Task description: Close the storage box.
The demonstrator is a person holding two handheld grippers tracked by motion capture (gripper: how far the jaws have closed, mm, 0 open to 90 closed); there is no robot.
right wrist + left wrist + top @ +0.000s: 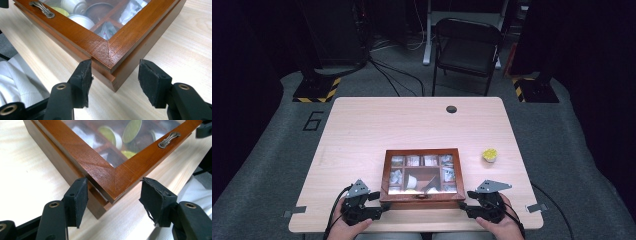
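Now your left gripper (113, 192) and right gripper (115, 72) each have open jaws around a near corner of the wooden box (421, 200) on the bench (362, 125). Squeeze both corners evenly, so the box stays level.

Left gripper (381, 202) & right gripper (464, 200): black, 2 padded jaws w/ brass rivets, grey plates, black cables.

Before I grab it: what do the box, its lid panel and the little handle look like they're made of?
Box: reddish wood, glossy varnish, grain and mitred corner visible. Lid panel: clear, probably glass or plastic; contents and reflections show. Handle: likely metal, dull silvery, ornate shape.
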